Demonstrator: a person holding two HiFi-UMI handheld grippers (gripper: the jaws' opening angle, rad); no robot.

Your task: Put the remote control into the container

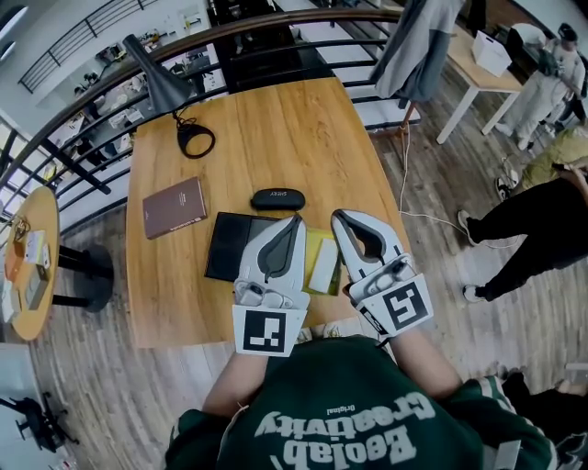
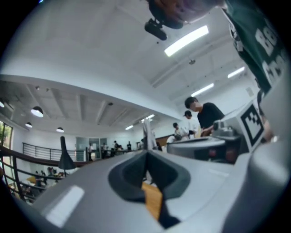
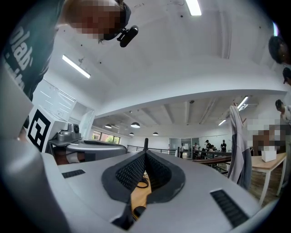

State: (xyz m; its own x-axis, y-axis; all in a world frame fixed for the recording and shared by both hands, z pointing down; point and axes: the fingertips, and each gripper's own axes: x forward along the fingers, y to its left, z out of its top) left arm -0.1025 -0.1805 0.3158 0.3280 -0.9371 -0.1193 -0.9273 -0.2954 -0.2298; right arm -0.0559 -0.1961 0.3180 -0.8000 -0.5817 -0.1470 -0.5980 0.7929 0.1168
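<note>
Left tongs (image 1: 297,220) and right tongs (image 1: 338,215): both closed, empty, held level. Remote (image 1: 323,266) lies between them, apparently inside the container (image 1: 316,236); placement judged complete, hence no grip.

Open-plan office or research lab on a railed upper floor.

A wooden bench (image 1: 276,138) with a desk lamp (image 1: 158,81) stands beside a curved railing (image 1: 303,18). A white table (image 1: 478,78) and a round table (image 1: 37,266) sit on the plank floor (image 1: 119,395), with a jacket (image 1: 418,41) hung up nearby. People (image 2: 204,113) stand in groups under long strip lights (image 2: 186,40). The left hand-held gripper (image 1: 296,220) and right hand-held gripper (image 1: 338,217), each carrying a marker cube, suggest research work.
</note>
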